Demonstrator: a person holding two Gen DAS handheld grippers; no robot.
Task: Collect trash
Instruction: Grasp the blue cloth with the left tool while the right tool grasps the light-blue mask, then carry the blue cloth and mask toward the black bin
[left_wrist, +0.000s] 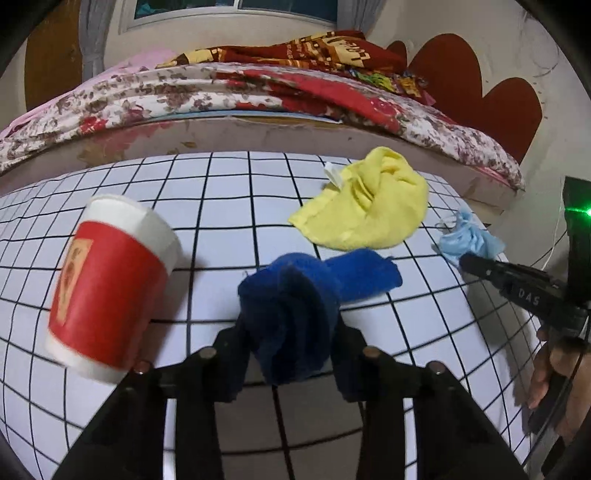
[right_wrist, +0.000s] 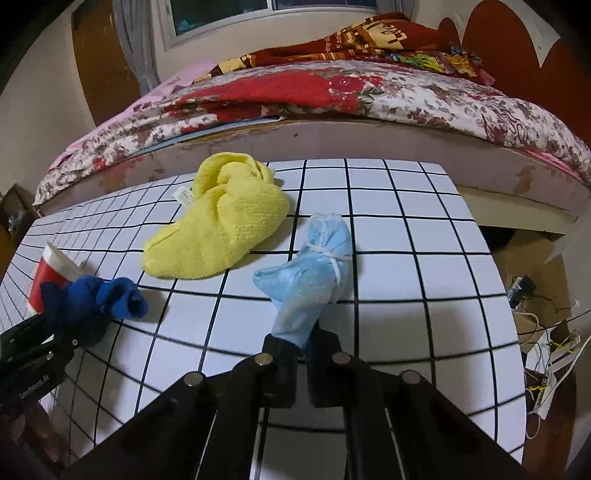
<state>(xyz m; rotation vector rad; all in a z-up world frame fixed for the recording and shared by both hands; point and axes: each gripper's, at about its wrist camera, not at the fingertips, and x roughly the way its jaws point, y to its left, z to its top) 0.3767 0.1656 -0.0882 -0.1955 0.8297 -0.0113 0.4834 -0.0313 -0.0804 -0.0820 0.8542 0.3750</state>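
Both grippers holding cloth over the gridded table (left_wrist: 110, 177).

Red paper cup (left_wrist: 110, 284) lies tipped at left (blurred); left gripper (left_wrist: 291, 343) clamps the dark blue cloth (left_wrist: 295, 299); yellow cloth (right_wrist: 221, 229) rests behind on the table; right gripper (right_wrist: 303, 354) pinches the light-blue tied mask (right_wrist: 310, 273).

Cup (left_wrist: 110, 284) motion-blurred, its logo unreadable; in right wrist view mostly hidden behind blue cloth (right_wrist: 92, 302). Mask's (right_wrist: 310, 273) lower tip hidden between gripper fingers (right_wrist: 280, 365).
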